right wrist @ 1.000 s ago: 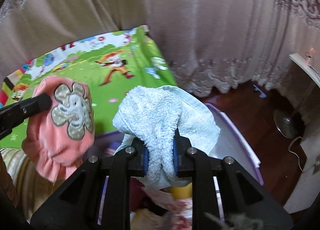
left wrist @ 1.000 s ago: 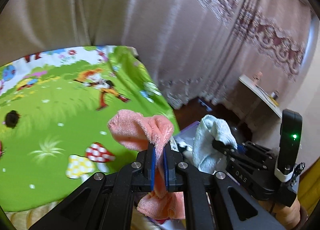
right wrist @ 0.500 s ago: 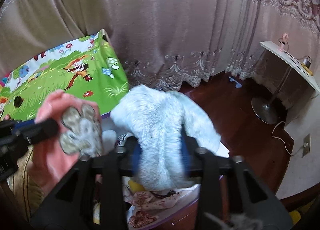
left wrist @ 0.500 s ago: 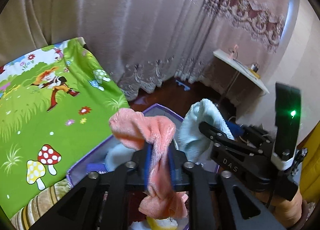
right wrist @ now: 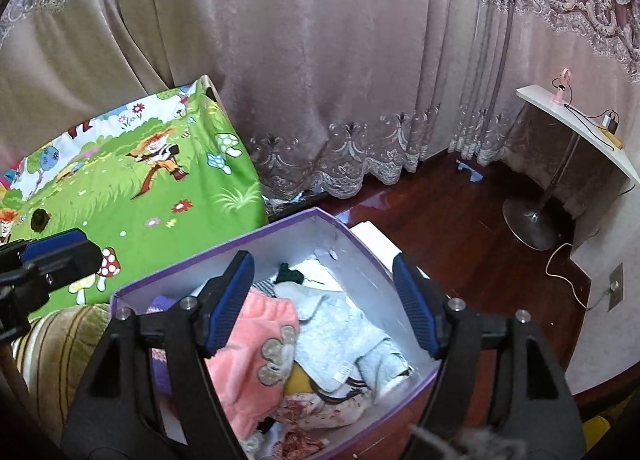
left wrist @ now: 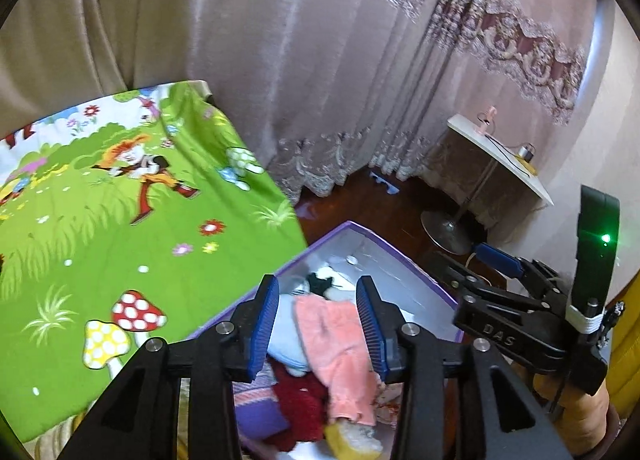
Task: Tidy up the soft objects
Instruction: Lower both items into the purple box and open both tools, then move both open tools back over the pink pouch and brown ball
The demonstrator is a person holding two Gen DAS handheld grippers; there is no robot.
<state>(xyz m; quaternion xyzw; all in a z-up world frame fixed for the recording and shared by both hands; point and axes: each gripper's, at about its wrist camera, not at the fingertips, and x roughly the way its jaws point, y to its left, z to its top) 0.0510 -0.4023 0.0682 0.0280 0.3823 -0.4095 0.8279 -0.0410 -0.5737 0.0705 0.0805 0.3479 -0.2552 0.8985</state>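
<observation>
A purple box (right wrist: 224,256) with white inner walls sits below both grippers, holding several soft things. On top of the pile lie a pink cloth (right wrist: 256,352) with a grey flower patch and, to its right, a light blue towel (right wrist: 340,336). My right gripper (right wrist: 322,272) hangs over the box, its jaws opening wide with nothing pressed between them. My left gripper (left wrist: 316,300) is opening too; the pink cloth (left wrist: 336,344) lies loose in the box (left wrist: 400,272) beneath its pads. The right gripper (left wrist: 460,260) shows at the right of the left wrist view.
A green cartoon play mat (left wrist: 120,228) covers the surface left of the box, with a striped cushion (right wrist: 60,336) at its near edge. Curtains (right wrist: 320,60) hang behind. A white side table (right wrist: 580,128) and a round stand base (right wrist: 528,220) are on the dark wooden floor at right.
Both grippers moved from over the mat to above the box and opened. The pink cloth and the light blue towel left the jaws and now lie in the box.
</observation>
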